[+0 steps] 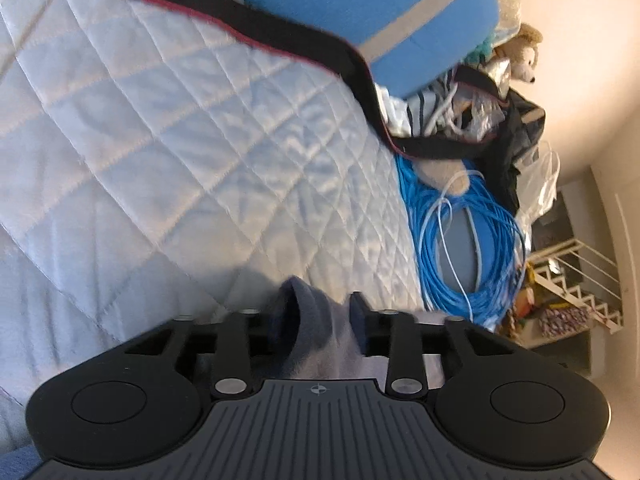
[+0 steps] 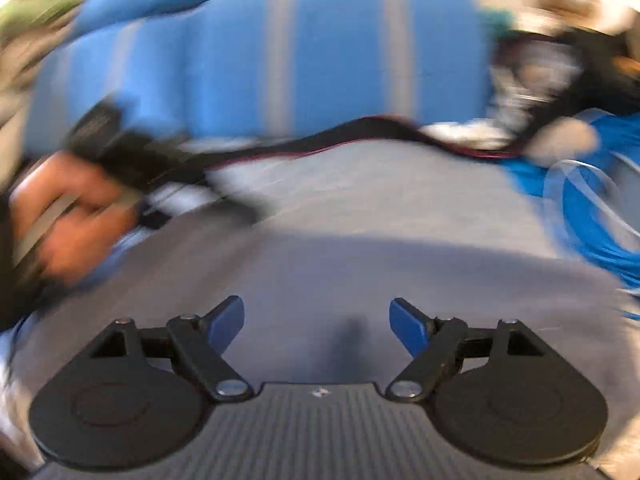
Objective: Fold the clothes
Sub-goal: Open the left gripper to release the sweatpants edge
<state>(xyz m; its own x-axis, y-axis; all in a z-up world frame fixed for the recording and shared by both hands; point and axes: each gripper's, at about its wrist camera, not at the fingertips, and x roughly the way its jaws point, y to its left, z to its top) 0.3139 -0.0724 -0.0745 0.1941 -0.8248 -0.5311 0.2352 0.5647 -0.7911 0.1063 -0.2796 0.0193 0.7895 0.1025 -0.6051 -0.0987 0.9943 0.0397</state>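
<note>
My left gripper [image 1: 320, 312] is shut on a fold of grey-blue cloth [image 1: 320, 332], held just above the white quilted bed cover [image 1: 160, 140]. In the blurred right wrist view the same grey garment [image 2: 360, 240] lies spread over the bed. My right gripper [image 2: 316, 320] is open and empty above it, its blue pads [image 2: 404, 324] wide apart. The hand with the left gripper [image 2: 140, 160] shows at the left, at the garment's edge.
A black strap with red edging [image 1: 224, 12] crosses the quilt. A blue cushion [image 1: 360, 4] with grey stripes lies beyond it. A coil of blue cable [image 1: 468, 240], a plush bear [image 1: 520, 56] and bags crowd the right edge. A white rack [image 1: 576, 280] stands further right.
</note>
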